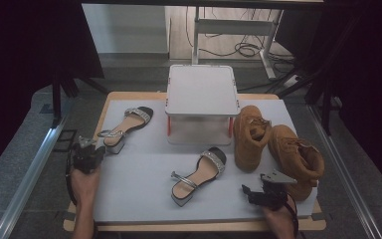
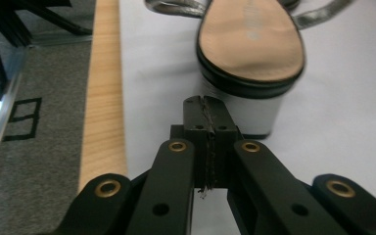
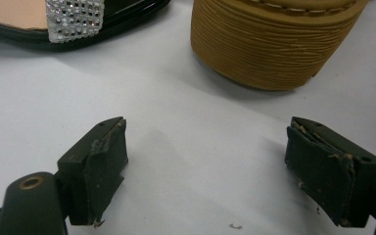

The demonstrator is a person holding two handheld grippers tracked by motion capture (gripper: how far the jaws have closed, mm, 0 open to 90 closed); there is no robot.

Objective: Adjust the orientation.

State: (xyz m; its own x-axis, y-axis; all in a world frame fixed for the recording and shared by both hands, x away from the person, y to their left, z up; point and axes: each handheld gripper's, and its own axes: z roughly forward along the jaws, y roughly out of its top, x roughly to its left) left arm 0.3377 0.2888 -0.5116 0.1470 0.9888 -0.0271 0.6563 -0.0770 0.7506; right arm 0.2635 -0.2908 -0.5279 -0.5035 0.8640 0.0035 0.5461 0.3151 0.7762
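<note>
The left gripper (image 2: 207, 105), jaws pressed together and empty, sat just behind the heel of the sandal (image 1: 125, 126) near the desk's left edge; nothing was lifted yet. The right gripper (image 3: 205, 171) stood open

A clear box (image 1: 199, 130) with a white lid (image 1: 202, 89) and red latches (image 1: 168, 127) is standing at the far middle of a grey mat (image 1: 144, 179). The mat is covering most of a wooden table (image 2: 103, 98). Beyond it, black cables (image 1: 243, 49) are lying on the floor beside a white desk frame (image 1: 234, 26), and a metal rail (image 1: 30, 169) is running along the carpet (image 2: 44, 122) at the left.
</note>
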